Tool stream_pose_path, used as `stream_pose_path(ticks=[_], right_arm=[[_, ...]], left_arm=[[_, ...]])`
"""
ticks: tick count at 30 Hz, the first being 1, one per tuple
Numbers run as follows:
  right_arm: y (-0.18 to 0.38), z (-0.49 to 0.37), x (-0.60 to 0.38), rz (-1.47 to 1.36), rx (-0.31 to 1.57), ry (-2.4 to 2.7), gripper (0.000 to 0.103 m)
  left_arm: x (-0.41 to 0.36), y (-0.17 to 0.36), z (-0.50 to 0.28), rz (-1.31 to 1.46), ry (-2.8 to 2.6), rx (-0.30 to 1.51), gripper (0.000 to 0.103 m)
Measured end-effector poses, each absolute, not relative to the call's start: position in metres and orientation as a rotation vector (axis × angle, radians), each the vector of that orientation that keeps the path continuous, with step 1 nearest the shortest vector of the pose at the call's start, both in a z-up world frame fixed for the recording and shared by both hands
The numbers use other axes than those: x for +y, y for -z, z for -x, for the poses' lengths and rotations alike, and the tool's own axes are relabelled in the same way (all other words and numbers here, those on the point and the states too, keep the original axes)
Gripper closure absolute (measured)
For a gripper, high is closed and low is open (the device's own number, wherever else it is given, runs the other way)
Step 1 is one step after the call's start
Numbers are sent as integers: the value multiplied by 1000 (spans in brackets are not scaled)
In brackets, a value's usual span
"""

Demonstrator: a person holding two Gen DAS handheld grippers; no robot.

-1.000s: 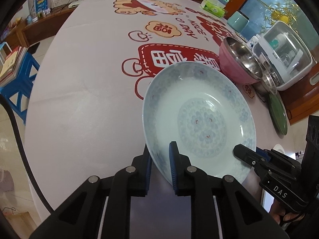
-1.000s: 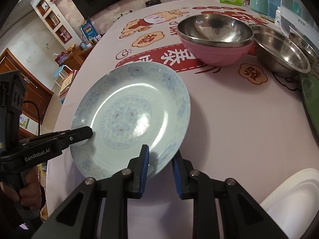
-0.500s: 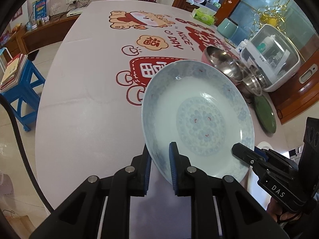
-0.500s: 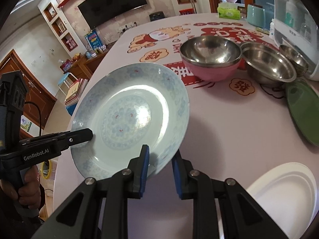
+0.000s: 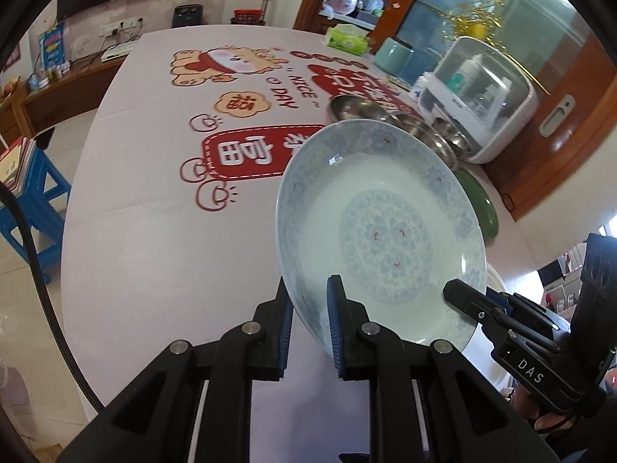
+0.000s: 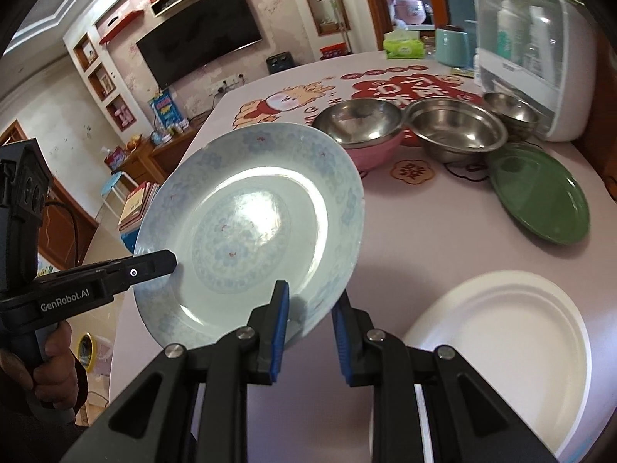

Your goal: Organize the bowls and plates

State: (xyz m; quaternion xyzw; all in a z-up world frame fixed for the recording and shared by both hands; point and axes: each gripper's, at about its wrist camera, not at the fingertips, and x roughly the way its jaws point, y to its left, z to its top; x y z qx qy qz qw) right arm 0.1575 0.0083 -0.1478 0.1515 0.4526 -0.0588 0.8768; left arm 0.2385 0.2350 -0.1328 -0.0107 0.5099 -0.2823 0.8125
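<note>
Between our 2 sets of tongs we find 1 pale blue patterned plate (image 5: 380, 227), lifted clear of the printed tablecloth (image 5: 154, 231) and tilted. Our left gripper (image 5: 308, 320) is clamped on the plate's near rim, 1 blue pad on each face. Our right gripper (image 6: 310, 320) is clamped on another part of the same rim, likewise with a pad on each face. In the right wrist view, the left gripper's finger reaches the plate from the left edge, and a hand (image 6: 54, 366) wraps its handle. Beyond the right gripper's tips, past the plate, we note a steel bowl nested in a pink bowl (image 6: 370, 146); to its right stands a second steel bowl (image 6: 457, 129), then a smaller steel bowl (image 6: 509, 112) against a white lidded container (image 6: 540, 58). To the right of the tips lies a green plate (image 6: 540, 193) on the cloth. Nearer, just right of the right gripper, rests a white plate (image 6: 501, 351). Neither touches the held plate.
</note>
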Motion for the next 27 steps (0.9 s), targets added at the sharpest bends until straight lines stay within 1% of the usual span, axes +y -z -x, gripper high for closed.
stream_pose_path(ticks=[11, 27], right_arm=[[134, -103, -12, -360, 884, 203, 82], [128, -16, -59, -448, 859, 381, 82]], left_arm=[[203, 119, -203, -16, 689, 1075, 88], [124, 126, -149, -130, 864, 1126, 88]])
